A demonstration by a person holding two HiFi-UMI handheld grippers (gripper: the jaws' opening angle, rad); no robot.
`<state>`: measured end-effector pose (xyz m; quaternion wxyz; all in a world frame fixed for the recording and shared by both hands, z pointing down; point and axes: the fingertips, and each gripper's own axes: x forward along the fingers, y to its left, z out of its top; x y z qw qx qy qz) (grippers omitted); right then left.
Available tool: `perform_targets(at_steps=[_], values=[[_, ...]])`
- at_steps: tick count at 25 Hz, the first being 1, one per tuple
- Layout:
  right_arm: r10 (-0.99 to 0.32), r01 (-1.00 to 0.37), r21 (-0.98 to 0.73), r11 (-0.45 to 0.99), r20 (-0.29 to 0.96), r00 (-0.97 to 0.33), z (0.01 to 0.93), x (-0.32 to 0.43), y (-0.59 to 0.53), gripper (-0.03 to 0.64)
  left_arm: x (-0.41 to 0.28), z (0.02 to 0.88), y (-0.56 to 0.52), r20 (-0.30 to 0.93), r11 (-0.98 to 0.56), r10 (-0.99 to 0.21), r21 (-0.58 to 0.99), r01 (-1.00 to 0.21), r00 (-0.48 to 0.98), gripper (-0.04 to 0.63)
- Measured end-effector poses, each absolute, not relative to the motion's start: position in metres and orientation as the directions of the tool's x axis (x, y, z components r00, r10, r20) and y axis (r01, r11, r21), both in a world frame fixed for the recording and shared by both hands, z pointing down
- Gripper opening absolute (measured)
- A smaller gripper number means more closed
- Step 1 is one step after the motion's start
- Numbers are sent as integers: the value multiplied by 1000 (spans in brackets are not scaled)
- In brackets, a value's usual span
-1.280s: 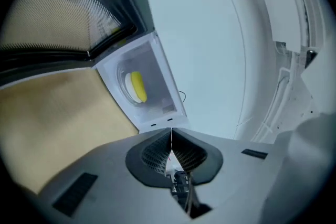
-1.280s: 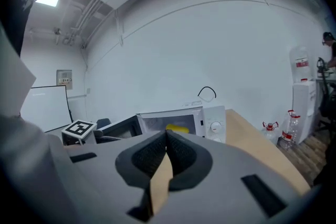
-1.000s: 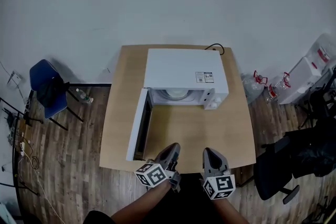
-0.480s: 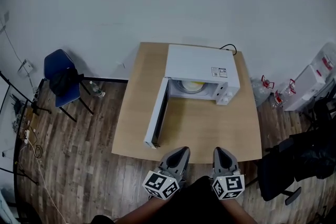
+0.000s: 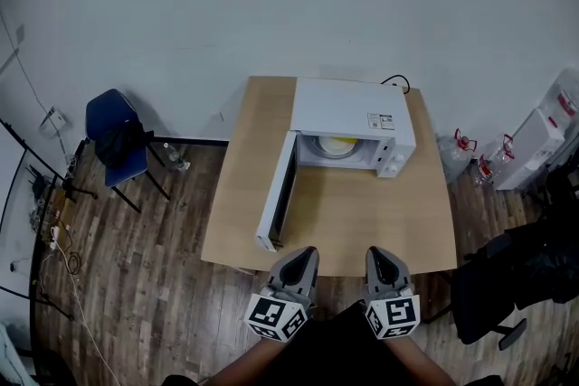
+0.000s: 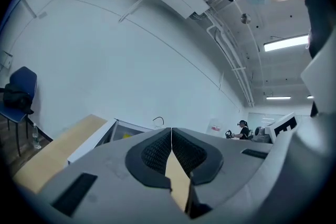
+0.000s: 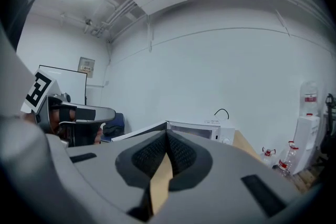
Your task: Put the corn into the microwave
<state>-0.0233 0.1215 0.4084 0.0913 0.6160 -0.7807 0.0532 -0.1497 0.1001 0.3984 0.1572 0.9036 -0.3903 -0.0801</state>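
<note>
My left tool (image 5: 305, 255) and right tool (image 5: 379, 253) are both clenched on nothing, side by side at the near edge of the tabletop (image 5: 362, 217). The corn (image 5: 338, 144) lies inside the microwave (image 5: 353, 108), whose door (image 5: 277, 199) stands open.

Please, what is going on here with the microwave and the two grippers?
A person stands at the near edge of the wooden table, with a gripper in each hand. The left gripper and the right gripper are both shut and empty, away from the microwave. The microwave's door stands open, and something yellow, probably the corn, lies inside.
</note>
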Motion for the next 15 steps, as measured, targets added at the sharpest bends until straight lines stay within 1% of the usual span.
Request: perform_targets(at_steps=[3, 7, 15], values=[[-954, -971, 36, 235, 199, -224, 404, -21, 124, 60, -147, 394, 100, -20, -651, -732, 315, -691, 680, 14], [-958, -973, 38, 227, 190, -216, 404, -14, 126, 60, -141, 392, 100, -23, -652, -731, 318, -688, 682, 14], [-957, -976, 26, 218, 201, -208, 411, -1, 130, 60, -132, 398, 108, 12, -640, -739, 300, -708, 673, 14]])
